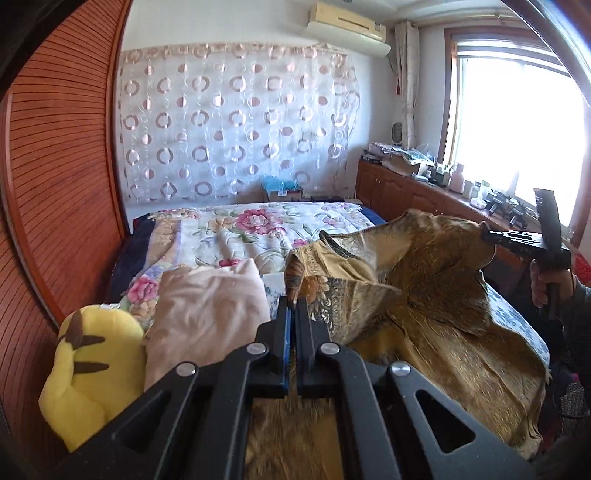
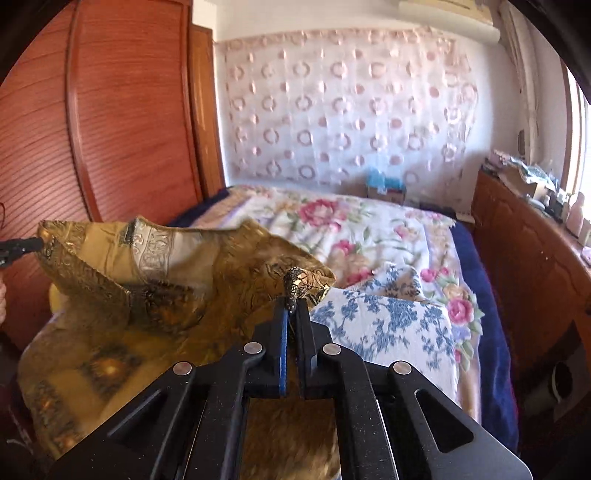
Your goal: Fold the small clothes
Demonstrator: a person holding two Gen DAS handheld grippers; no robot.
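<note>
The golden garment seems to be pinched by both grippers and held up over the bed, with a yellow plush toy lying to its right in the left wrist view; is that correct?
Nearly: in the left wrist view the yellow plush toy lies left of the golden garment, not right. Both the left gripper and right gripper do pinch it above the bed.

You will find no text, label, brand mark or number that can be read in either wrist view. The black handle of the right-hand tongs (image 1: 522, 248), seen from the left wrist camera, carries a few faint pale marks, but they are too small and blurred for you to make out as letters. The cream wall-mounted air conditioner (image 1: 347, 27) has a small dark patch at its right end that may be a sticker; nothing on it is legible. The clutter on the wooden bench under the window (image 1: 424, 184) shows no readable print.
</note>
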